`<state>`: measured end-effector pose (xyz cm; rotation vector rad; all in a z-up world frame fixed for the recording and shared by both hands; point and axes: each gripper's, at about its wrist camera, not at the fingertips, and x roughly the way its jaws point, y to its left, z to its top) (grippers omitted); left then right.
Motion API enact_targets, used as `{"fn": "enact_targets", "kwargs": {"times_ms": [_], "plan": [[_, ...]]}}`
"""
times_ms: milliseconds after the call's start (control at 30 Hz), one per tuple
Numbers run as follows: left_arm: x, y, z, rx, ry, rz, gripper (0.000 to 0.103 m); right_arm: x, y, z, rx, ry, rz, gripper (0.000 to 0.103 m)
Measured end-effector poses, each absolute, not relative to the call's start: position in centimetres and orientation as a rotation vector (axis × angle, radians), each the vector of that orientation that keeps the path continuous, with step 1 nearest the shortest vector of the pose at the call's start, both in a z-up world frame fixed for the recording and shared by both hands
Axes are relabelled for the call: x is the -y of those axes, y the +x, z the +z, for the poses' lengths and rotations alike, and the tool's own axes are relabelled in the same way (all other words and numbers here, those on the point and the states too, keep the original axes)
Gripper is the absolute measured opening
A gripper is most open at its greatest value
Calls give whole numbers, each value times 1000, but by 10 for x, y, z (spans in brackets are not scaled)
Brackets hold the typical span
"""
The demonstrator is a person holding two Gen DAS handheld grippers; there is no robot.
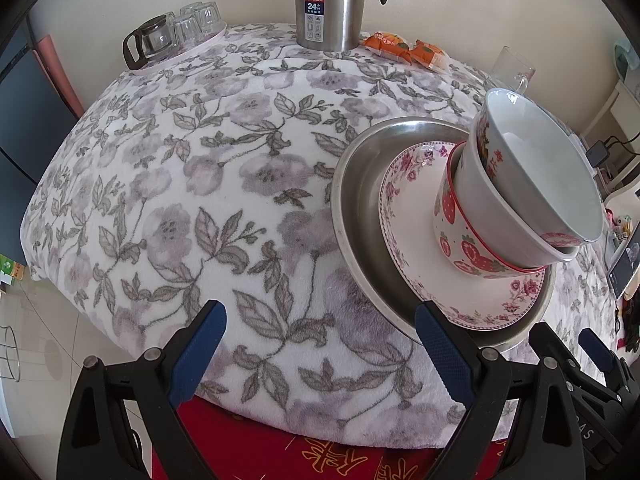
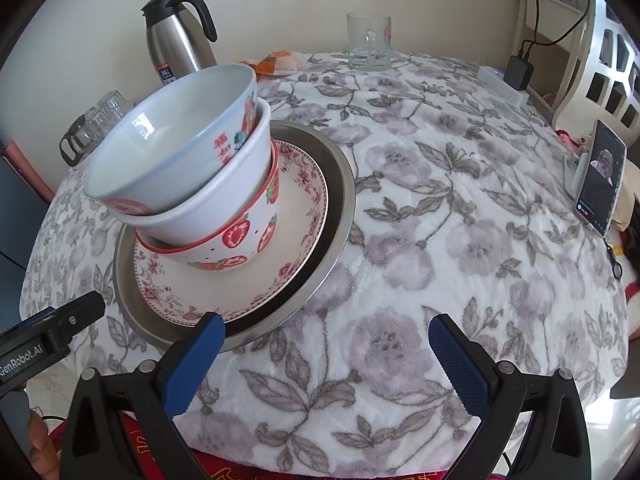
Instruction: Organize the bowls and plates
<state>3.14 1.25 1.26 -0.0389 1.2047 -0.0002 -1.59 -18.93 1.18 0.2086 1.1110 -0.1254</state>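
Observation:
A tilted stack stands on the flowered tablecloth: a steel plate point(image 1: 356, 184) point(image 2: 340, 200), a pink floral plate point(image 1: 404, 240) point(image 2: 300, 236), a strawberry bowl point(image 1: 460, 240) point(image 2: 240, 240), a white bowl point(image 1: 476, 196) point(image 2: 232, 196) and a pale blue bowl point(image 1: 552, 176) point(image 2: 172, 148) on top. My left gripper point(image 1: 322, 356) is open and empty at the table's front edge, its right finger just in front of the steel plate's rim. My right gripper point(image 2: 328, 364) is open and empty too, to the right of the stack, its left finger by the plate's rim.
At the back stand a steel thermos jug point(image 1: 328, 4) point(image 2: 176, 40), a tray of glass cups point(image 1: 180, 28), orange snack packets point(image 1: 404, 48) and a glass mug point(image 2: 368, 40). A phone on a stand point(image 2: 600, 176) and a charger point(image 2: 518, 72) sit at the right.

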Motion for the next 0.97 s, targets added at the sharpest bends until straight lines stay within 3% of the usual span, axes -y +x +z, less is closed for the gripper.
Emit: {"fn": "enact_targets", "kwargs": {"times_ms": [967], "plan": [[-11, 28, 17, -1185, -39, -10, 96, 191, -17, 8, -1116, 211, -129, 103]]}}
